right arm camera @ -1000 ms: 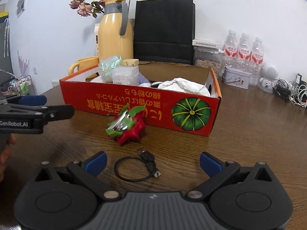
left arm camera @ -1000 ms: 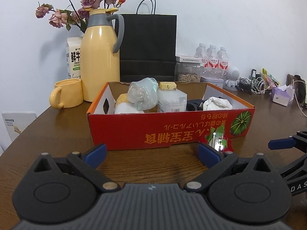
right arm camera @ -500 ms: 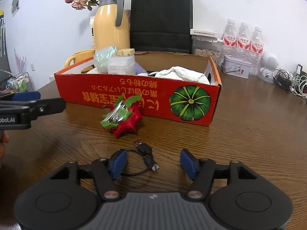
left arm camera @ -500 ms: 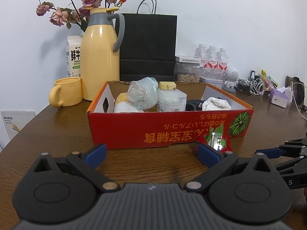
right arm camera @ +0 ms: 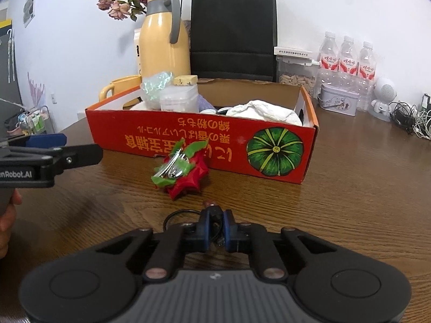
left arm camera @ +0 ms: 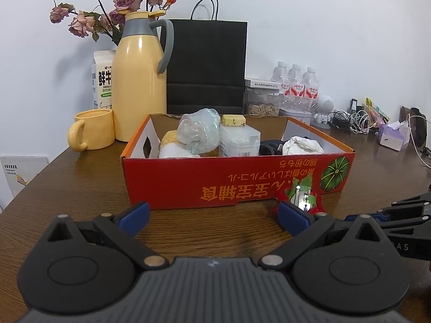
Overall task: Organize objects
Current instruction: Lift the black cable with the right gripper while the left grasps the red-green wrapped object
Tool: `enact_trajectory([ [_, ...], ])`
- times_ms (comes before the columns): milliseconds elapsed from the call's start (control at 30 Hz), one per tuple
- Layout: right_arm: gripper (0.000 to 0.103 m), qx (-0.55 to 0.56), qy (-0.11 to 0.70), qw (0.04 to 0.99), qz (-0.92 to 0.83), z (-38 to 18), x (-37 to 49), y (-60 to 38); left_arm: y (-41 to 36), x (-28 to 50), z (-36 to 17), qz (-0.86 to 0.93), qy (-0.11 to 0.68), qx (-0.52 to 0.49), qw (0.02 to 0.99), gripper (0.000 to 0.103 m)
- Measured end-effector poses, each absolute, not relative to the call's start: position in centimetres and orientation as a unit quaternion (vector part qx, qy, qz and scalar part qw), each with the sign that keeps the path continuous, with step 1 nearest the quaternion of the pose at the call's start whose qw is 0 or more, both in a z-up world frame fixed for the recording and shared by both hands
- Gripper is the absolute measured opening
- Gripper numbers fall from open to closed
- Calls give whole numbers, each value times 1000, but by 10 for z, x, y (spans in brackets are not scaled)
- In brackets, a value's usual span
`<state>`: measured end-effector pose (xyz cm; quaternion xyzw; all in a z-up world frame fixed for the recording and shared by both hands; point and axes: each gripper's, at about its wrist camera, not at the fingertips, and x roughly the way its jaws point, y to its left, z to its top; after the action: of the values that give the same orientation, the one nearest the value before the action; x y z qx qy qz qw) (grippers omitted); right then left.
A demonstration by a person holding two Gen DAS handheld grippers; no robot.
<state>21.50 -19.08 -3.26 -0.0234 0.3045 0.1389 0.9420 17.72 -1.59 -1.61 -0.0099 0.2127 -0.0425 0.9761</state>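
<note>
Bare table right of my view: free passage. Ahead, red box wall and red-green ornament block my forward path.

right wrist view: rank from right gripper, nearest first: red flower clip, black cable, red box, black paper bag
1. black cable, between the closing jaws of the right gripper
2. red flower clip, just ahead, slightly left
3. red box, behind the clip
4. black paper bag, at the wall behind the box

Looks like a home or small office corner: wooden table against white wall, thermos jug, mug, dried roses, tangled chargers.
</note>
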Motion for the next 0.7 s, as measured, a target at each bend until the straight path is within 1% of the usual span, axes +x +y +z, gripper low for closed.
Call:
enact_trajectory([
  [233, 9, -7, 274, 953, 128, -27, 209, -199, -23, 180, -18, -55, 217, -2, 975, 103],
  [467, 9, 24, 238, 965, 102, -18, 206, -222, -51, 192, -20, -82, 239, 19, 967, 103],
  [700, 9, 22, 237, 969, 73, -18, 210, -247, -91, 224, -28, -91, 264, 28, 960, 103],
])
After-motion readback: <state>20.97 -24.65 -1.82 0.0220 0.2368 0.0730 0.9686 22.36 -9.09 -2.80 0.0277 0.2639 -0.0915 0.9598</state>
